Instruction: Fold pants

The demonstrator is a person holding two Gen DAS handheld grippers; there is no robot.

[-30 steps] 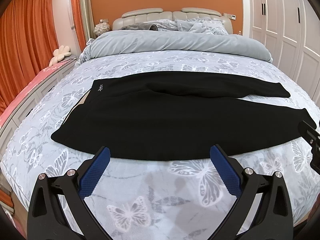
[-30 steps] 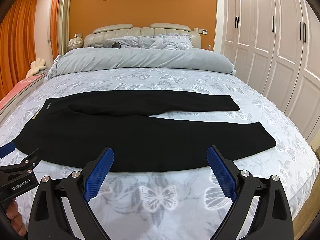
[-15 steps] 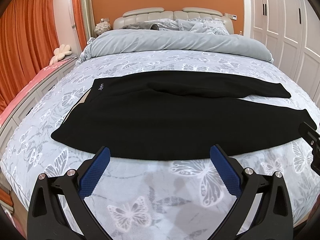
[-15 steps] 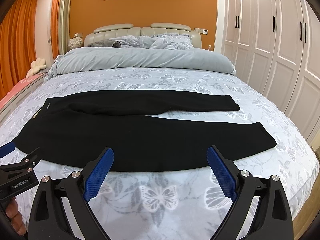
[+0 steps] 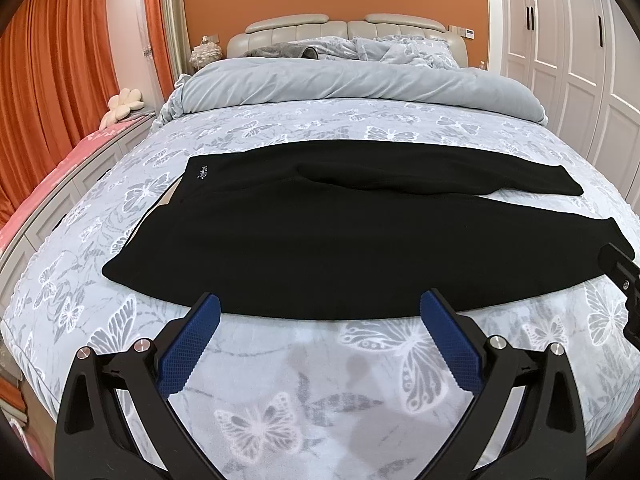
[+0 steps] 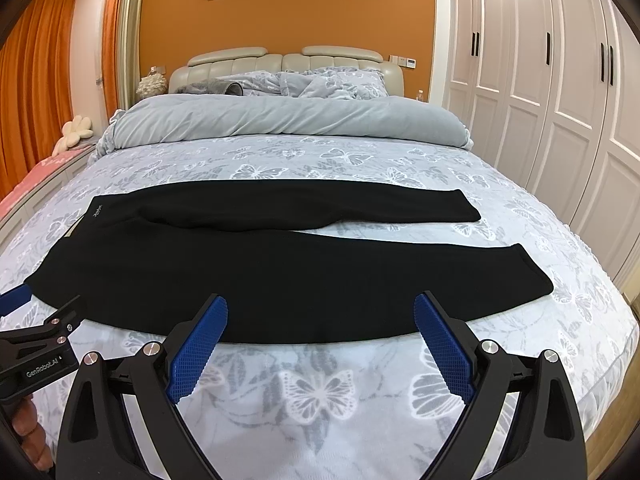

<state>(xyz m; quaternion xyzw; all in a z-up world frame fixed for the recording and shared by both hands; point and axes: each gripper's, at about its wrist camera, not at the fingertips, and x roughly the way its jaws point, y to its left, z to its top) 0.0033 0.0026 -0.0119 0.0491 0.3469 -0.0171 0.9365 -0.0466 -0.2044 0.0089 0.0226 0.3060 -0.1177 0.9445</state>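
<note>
Black pants (image 5: 320, 240) (image 6: 280, 272) lie flat across the bed, waistband to the left and both legs stretched to the right, the far leg shorter in view and partly overlapped. My left gripper (image 5: 320, 312) hovers open just short of the pants' near edge, nothing between its blue pads. My right gripper (image 6: 320, 312) is open too, held just in front of the same near edge. In the right wrist view the left gripper's body (image 6: 36, 344) shows at the left edge; in the left wrist view part of the right gripper (image 5: 624, 280) shows at the right edge.
The bed (image 5: 312, 380) has a grey butterfly-print cover. A rolled grey duvet (image 6: 288, 120) and pillows lie at the headboard. White wardrobe doors (image 6: 560, 100) stand to the right, orange curtains (image 5: 48, 100) and a pink-topped bench (image 5: 60, 172) to the left.
Both grippers have stayed open and almost still; the left wrist view has shifted only slightly. The pants have not moved.
</note>
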